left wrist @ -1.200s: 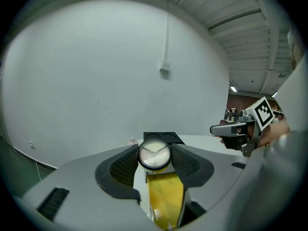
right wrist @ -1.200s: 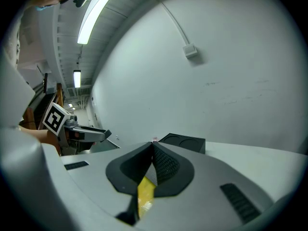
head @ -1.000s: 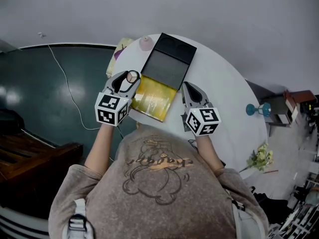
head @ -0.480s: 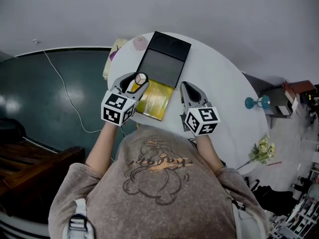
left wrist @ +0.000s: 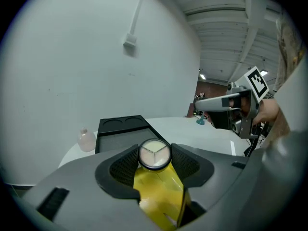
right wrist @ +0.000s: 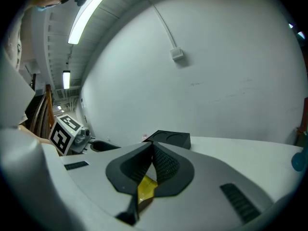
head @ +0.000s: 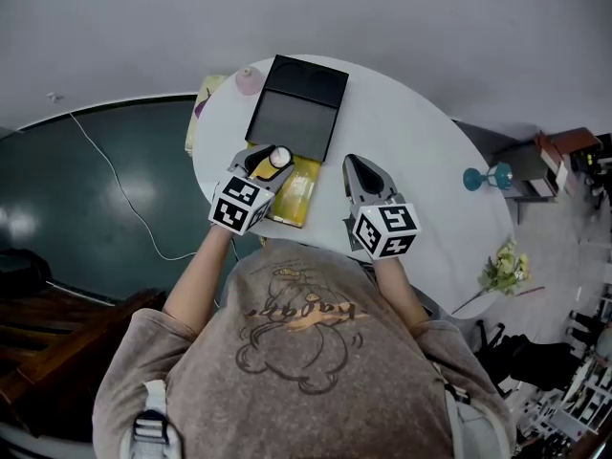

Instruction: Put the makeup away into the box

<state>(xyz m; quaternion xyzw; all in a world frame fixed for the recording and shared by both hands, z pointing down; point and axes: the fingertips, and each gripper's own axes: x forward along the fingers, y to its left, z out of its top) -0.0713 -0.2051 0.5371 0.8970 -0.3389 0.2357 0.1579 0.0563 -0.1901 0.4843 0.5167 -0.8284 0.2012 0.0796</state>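
Makeup pot (left wrist: 154, 155) near the box (head: 292, 122)
The left gripper (head: 260, 161) pinches the round, pale-lidded pot in ribbed black pads (left wrist: 126, 165) over a glossy yellow panel (head: 296, 191) beside the matte black box; the right gripper (right wrist: 153, 160) is pressed together, empty.

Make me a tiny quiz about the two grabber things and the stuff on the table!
1. True or false: the right gripper has its jaws closed together with nothing between them.
2. Pick one. What is the left gripper clamped on?
A. a round-capped makeup container
B. a pink bottle
C. a teal goblet
3. One word: what colour is the flat case lying next to the black box, on the person's side?

Key: 1 true; 2 A; 3 yellow.
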